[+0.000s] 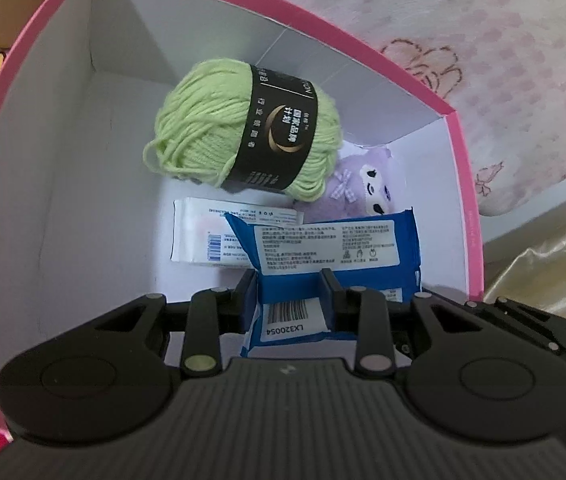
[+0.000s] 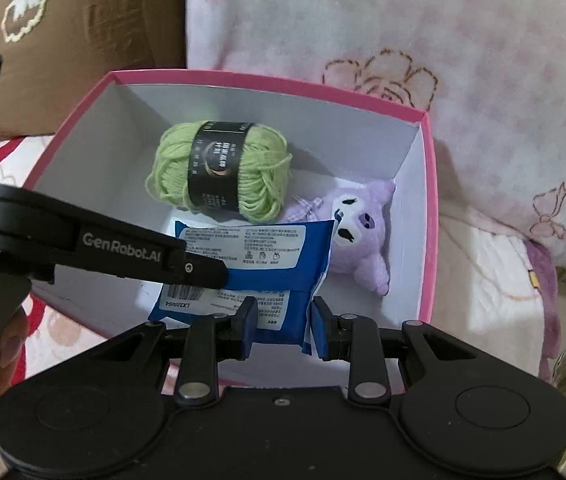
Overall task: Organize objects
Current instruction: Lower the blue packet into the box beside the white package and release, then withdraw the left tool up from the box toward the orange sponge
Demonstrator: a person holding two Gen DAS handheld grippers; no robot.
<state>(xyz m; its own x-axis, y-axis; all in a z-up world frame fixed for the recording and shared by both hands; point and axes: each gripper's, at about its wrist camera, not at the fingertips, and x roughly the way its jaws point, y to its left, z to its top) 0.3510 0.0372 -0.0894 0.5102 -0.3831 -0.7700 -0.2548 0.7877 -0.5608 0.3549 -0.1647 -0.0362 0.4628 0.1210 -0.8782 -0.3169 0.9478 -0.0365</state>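
A pink box [image 1: 465,184] with white inner walls holds a green yarn ball [image 1: 211,128], a purple plush toy [image 1: 357,188] and a white tissue pack [image 1: 203,236]. My left gripper [image 1: 289,296] is shut on a blue packet [image 1: 335,248], holding it inside the box. In the right wrist view the box [image 2: 429,208] holds the yarn [image 2: 219,170], the plush [image 2: 357,232] and the blue packet [image 2: 267,256]. My right gripper [image 2: 283,320] stands at the packet's near edge with fingers on either side; the grip is unclear. The left gripper arm [image 2: 123,248] crosses the packet.
The box rests on a pink floral blanket [image 2: 443,40]. A brown cushion [image 2: 63,20] lies at the back left. A gold satin cloth [image 1: 555,256] lies to the right of the box.
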